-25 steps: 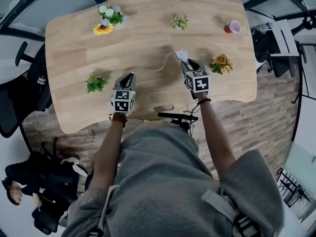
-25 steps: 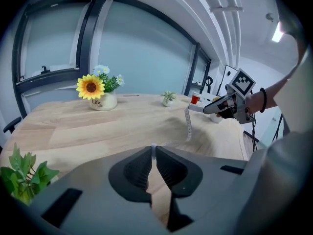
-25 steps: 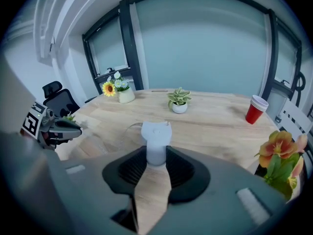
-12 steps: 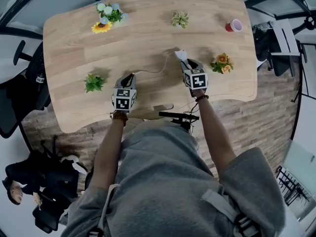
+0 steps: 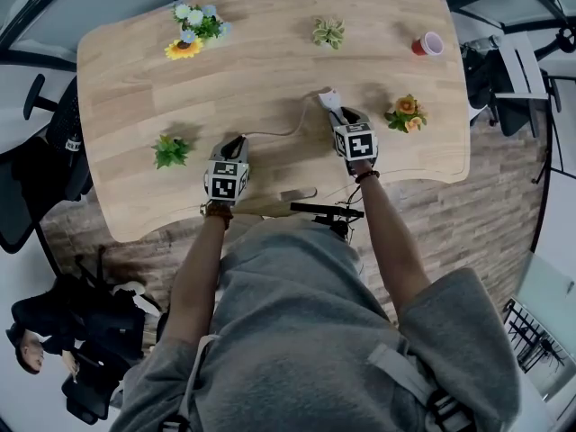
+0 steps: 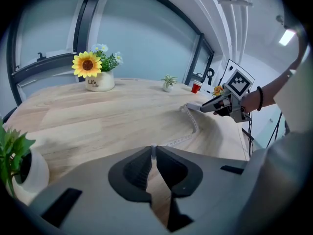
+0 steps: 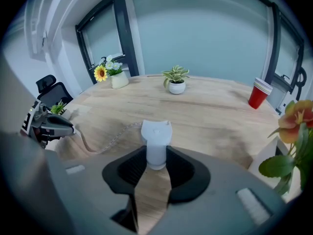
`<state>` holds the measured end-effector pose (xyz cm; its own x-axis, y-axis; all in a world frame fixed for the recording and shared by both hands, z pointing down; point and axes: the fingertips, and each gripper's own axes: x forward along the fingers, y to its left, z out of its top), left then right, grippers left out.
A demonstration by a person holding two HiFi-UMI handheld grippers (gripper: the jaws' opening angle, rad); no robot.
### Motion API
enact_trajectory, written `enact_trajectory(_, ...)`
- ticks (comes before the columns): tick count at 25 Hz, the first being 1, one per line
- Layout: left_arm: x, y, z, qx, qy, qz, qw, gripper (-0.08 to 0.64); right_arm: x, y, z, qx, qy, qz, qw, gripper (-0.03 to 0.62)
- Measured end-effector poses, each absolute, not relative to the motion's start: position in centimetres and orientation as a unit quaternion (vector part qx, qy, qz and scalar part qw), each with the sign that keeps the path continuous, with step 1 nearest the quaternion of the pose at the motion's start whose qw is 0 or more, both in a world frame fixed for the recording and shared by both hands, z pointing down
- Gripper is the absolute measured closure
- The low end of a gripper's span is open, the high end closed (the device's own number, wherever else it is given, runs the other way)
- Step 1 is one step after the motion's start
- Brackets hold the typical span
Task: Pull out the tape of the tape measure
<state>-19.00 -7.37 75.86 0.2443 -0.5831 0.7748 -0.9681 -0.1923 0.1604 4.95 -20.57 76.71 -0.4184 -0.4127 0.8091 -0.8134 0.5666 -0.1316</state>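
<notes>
My right gripper point(image 5: 337, 115) is shut on the white tape measure case point(image 7: 156, 138), which sticks out forward between the jaws low over the wooden table point(image 5: 135, 79). A pale tape point(image 5: 279, 130) runs from the case in a slack curve across the table to my left gripper point(image 5: 237, 140). In the left gripper view that gripper point(image 6: 154, 152) is shut on the tape's end tab point(image 6: 153, 149), and the tape point(image 6: 190, 130) bends away toward the right gripper point(image 6: 218, 104). From the right gripper view the left gripper point(image 7: 55, 126) shows at the far left.
A sunflower pot point(image 5: 191, 32) stands at the far left, a small plant point(image 5: 328, 32) at the far middle, a red cup point(image 5: 424, 45) at the far right. An orange flower pot point(image 5: 404, 114) sits right of my right gripper, a green plant point(image 5: 170, 150) left of my left one.
Both grippers have sunk a little toward the table top, each keeping its hold. The tape between them stays slack and curved.
</notes>
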Motion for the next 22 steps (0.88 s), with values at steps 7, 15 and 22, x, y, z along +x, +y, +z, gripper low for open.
enact_trajectory(7,-19.1,-6.9,76.2,0.713,-0.537,0.298,0.338,0.525,5.0,-20.5,77.5,0.384,-0.795,0.25,0.397,0.456)
enact_trajectory(15,-19.2,-6.0,76.0,0.716,-0.529,0.301,0.342,0.482,5.0,-20.1,78.0,0.375,-0.8,0.247,0.397,0.453)
enact_trajectory(22,-19.1,-5.6,75.3,0.721,-0.529,0.298,0.334,0.471,5.3,-20.0,77.3,0.373,-0.808,0.245,0.385,0.434)
